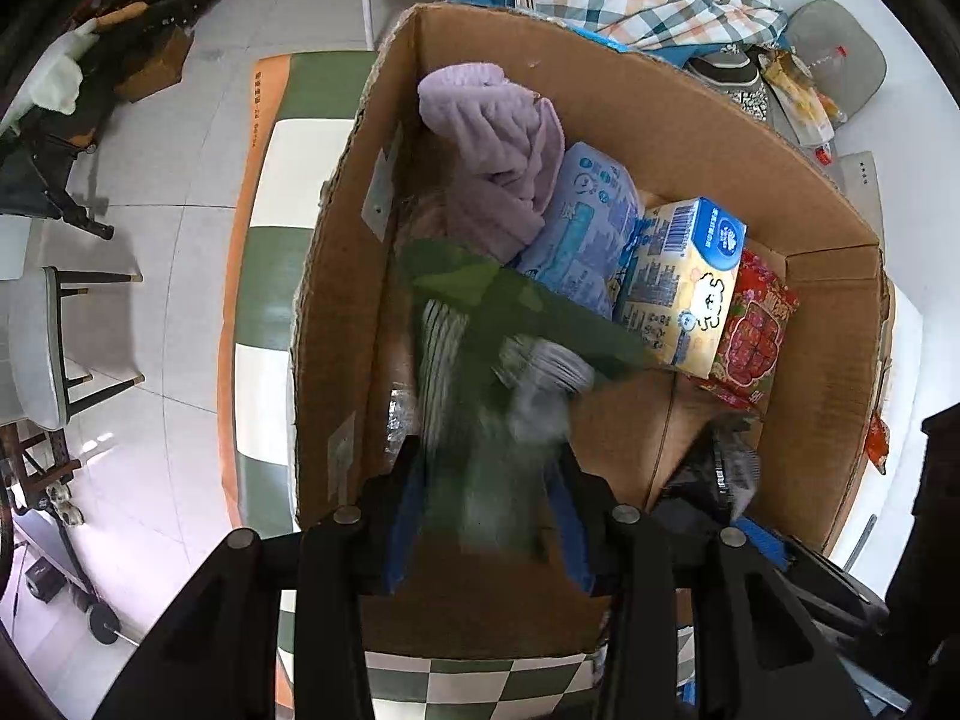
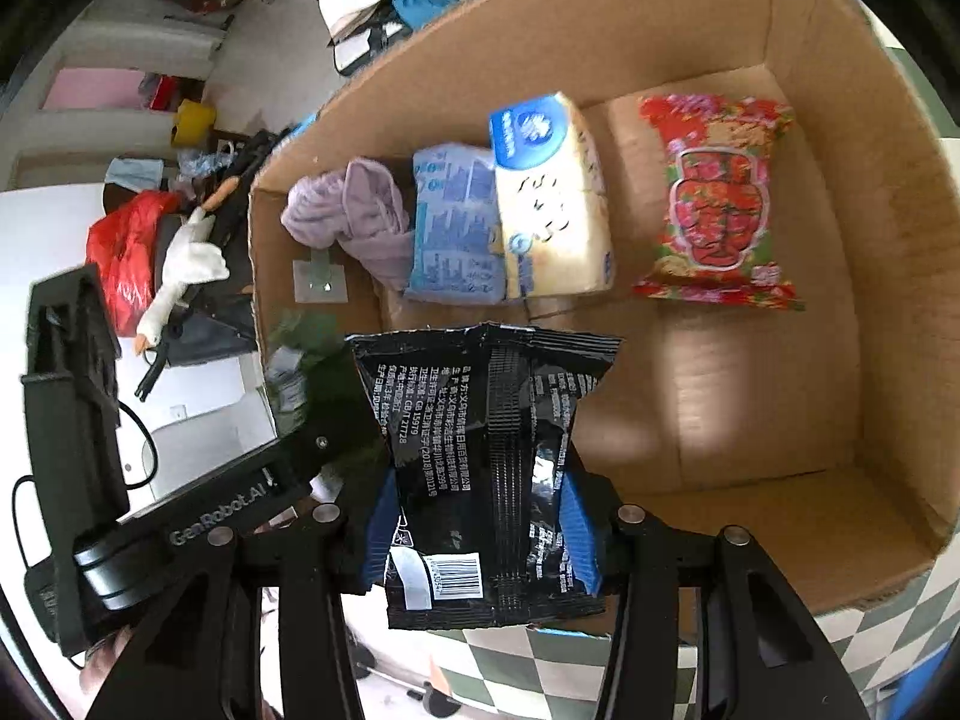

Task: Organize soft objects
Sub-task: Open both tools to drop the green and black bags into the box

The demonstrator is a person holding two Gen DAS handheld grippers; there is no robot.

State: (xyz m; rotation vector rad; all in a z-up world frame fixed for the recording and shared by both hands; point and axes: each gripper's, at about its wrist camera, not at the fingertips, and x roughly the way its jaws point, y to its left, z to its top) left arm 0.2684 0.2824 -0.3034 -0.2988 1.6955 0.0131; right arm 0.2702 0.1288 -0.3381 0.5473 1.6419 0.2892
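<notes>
bright daylight, fisheye-warped edges, motion blur on the green pack (image 1: pixel 480 396).

Blurred green pack (image 1: pixel 498 372) above cardboard box (image 1: pixel 690 114)

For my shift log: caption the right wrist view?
Right gripper holds a black packet over the cardboard box.

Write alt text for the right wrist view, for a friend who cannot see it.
Black tongs with blue pads hold a crinkled black plastic packet over an open brown cardboard box. Along the box's far wall lie a lilac fleece cloth, a pale blue tissue pack, a cream and blue tissue pack and a red flowered packet.
</notes>
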